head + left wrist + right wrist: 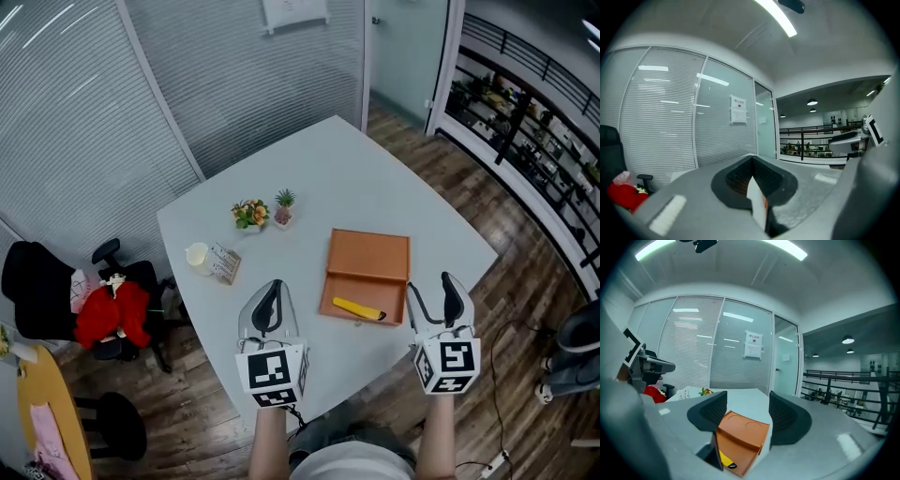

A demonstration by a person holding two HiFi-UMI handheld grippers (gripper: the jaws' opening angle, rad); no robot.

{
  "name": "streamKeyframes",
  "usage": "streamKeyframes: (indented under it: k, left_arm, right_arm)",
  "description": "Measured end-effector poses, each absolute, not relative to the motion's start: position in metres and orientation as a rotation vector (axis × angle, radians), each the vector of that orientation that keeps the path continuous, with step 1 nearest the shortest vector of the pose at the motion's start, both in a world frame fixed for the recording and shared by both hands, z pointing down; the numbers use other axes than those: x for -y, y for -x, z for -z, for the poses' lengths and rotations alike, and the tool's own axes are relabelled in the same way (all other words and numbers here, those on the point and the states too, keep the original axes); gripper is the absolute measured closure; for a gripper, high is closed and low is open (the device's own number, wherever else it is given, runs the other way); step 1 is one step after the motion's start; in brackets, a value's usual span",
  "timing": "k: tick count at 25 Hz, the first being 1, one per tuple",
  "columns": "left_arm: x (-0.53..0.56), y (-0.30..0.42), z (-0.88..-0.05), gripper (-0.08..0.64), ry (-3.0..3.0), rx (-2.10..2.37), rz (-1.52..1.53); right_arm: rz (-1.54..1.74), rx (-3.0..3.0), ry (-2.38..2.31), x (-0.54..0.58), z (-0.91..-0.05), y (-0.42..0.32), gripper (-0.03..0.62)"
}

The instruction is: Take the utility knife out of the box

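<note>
An open orange box lies on the white table, its lid folded back away from me. The yellow utility knife with a black tip rests in the box's near half. My right gripper hovers open just right of the box's near corner, touching nothing. In the right gripper view the box and the knife show between and below the spread jaws of the right gripper. My left gripper hangs left of the box, jaws pressed together and empty. In its own view the left gripper shows its pads meeting.
Two small potted plants stand behind the box. A white cup and a printed packet sit at the left. An office chair with red cloth stands off the table's left edge. The near table edge runs under both grippers.
</note>
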State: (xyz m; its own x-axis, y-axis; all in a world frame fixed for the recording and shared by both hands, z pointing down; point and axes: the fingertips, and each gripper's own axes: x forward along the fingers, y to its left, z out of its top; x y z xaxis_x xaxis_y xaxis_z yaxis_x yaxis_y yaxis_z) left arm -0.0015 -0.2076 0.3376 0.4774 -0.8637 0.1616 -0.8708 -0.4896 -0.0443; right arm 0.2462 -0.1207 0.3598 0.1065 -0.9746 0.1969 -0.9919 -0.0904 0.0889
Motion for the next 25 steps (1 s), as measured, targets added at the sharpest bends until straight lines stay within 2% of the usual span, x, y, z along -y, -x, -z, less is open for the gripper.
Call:
streamKeyframes:
  k: [25]
  left_arm:
    - [0.257, -0.025, -0.408, 0.56, -2.544, 1.524, -0.428]
  right_arm:
    - [-0.318, 2.052, -1.889, 0.197, -0.434, -0.247, 0.285]
